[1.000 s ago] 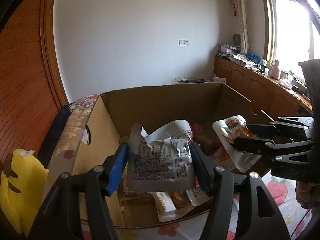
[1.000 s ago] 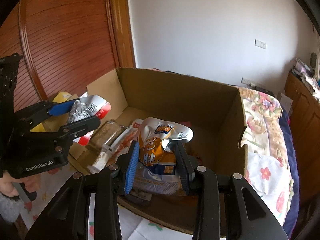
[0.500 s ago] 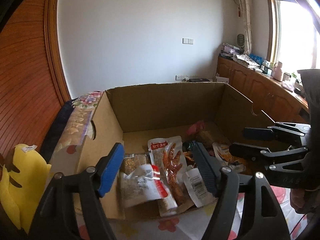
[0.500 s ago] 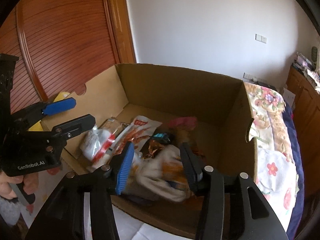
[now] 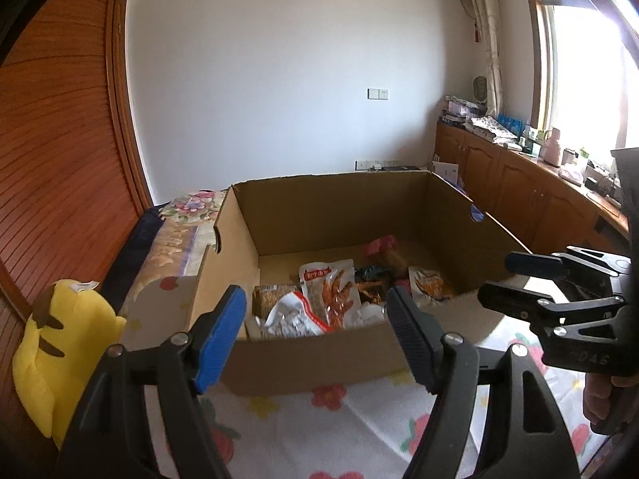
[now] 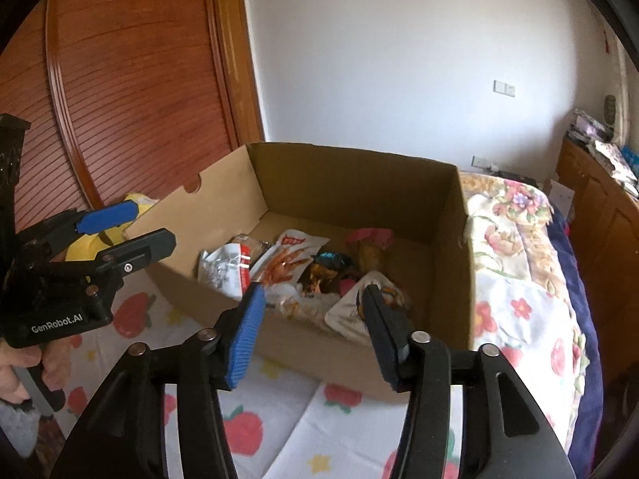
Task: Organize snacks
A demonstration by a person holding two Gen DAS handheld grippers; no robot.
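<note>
An open cardboard box [image 5: 311, 355] [image 6: 351, 183] stands on the bed and holds several snack packets. A silver and red packet [image 5: 289, 317] [image 6: 223, 265] lies at its near left, beside a chicken-feet packet [image 5: 331, 293] [image 6: 285, 261]. A white and orange packet [image 5: 429, 283] [image 6: 351, 311] lies at the right side. My left gripper [image 5: 315, 327] is open and empty, in front of the box's near wall. My right gripper [image 6: 313, 325] is open and empty, just outside the near wall; it also shows in the left wrist view [image 5: 515, 279].
A strawberry-print sheet [image 5: 319, 423] covers the bed in front of the box. A yellow plush toy [image 5: 56, 339] lies to the left by the wooden sliding door [image 6: 131, 92]. A floral quilt [image 6: 515, 247] lies to the right. Wooden cabinets [image 5: 519, 187] stand below the window.
Both grippers opened and dropped their packets into the box, then drew back over its near wall. The silver packet and the white and orange packet now lie inside.
</note>
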